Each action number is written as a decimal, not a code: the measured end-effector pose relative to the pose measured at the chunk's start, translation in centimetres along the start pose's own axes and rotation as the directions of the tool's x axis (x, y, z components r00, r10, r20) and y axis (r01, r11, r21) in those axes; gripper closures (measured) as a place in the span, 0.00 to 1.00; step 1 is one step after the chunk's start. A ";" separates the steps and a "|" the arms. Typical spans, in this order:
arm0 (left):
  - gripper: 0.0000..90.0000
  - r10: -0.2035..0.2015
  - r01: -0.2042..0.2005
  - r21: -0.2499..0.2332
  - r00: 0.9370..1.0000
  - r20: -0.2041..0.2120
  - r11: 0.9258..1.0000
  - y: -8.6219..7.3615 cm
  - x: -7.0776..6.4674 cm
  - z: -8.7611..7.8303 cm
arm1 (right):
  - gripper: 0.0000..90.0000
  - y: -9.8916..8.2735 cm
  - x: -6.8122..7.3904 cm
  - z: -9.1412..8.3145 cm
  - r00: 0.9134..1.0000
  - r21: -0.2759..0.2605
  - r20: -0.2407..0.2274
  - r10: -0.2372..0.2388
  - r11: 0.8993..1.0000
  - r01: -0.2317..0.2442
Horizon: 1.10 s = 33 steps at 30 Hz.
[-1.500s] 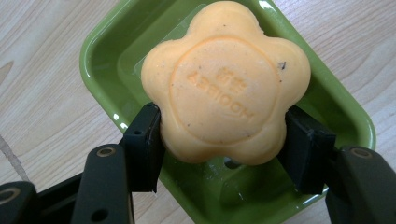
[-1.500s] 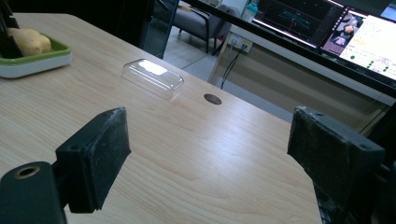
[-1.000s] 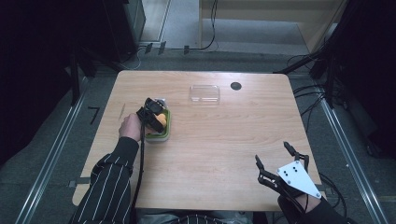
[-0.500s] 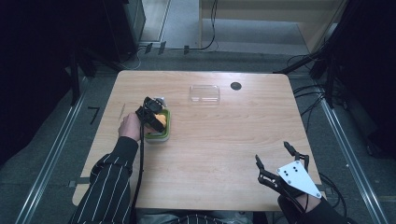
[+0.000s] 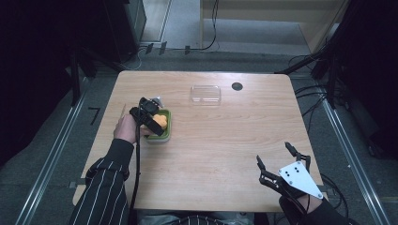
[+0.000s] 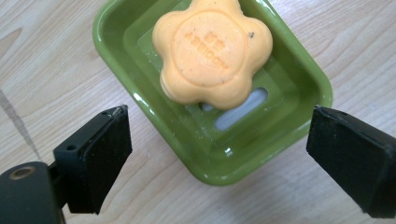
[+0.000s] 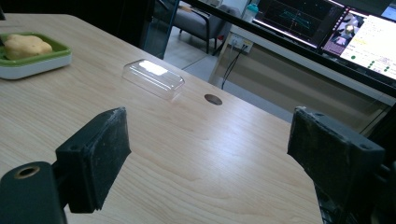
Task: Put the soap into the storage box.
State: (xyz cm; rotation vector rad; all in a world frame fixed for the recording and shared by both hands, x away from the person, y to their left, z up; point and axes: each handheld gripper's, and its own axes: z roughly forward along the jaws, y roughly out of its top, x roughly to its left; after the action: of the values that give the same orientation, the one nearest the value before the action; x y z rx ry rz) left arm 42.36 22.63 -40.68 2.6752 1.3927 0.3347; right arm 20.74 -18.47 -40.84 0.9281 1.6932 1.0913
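Soap (image 6: 212, 51), an orange flower-shaped bar with raised lettering on its top face, lies flat in a green soap dish (image 6: 299, 79) directly below and ahead of the left gripper (image 6: 219, 158). The bar sits toward the far end of the dish as that gripper's camera sees it, partly covering a pale drain slot in the dish floor. The dish is a rounded rectangle; in the left gripper view its long axis runs diagonally, from upper left down to lower right. In the high view the dish (image 5: 167, 123) has its long axis running away from the person, on the wooden table (image 5: 225, 154).

The left gripper (image 5: 149, 112) hangs over the dish with its jaws spread wide, one on each side of the dish's near corner, touching neither dish nor soap. A hand (image 5: 126, 129) in a striped sleeve holds it.

The right gripper (image 5: 280, 164) is well apart, near the table's near right edge, jaws also spread wide and holding nothing. Ahead of it, farther off, lie a clear plastic lid (image 7: 153, 77) and a dark round hole (image 7: 213, 99) in the tabletop. The dish with the soap (image 7: 27, 45) shows far to its left.
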 end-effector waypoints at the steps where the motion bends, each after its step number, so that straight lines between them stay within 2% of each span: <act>1: 0.06 -0.002 0.002 0.004 1.000 0.004 1.000 -0.1 0.0 -0.1 | 0.15 0.0 0.0 0.0 1.000 0.000 0.000 0.000 1.000 0.000; 11: 0.02 -0.015 0.015 0.005 1.000 0.004 1.000 -1.4 -0.5 -1.5 | 0.15 0.0 0.0 0.0 1.000 0.001 -0.001 0.002 1.000 -0.002; 20: 0.00 -0.039 0.039 0.029 0.999 0.017 0.999 -3.5 -1.1 -2.3 | 0.15 0.0 0.0 0.0 1.000 0.001 -0.002 -0.002 1.000 0.002; 33: 0.00 -0.030 0.028 0.068 0.999 0.031 0.997 -6.7 -2.0 -2.6 | 0.15 0.0 0.0 0.0 1.000 0.000 0.000 -0.001 1.000 0.001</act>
State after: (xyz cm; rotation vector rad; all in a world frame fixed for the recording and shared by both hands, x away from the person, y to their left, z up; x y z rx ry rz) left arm 35.27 24.85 -39.77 2.6982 1.4582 0.2456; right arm 20.72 -18.42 -40.81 0.9271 1.6934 1.0905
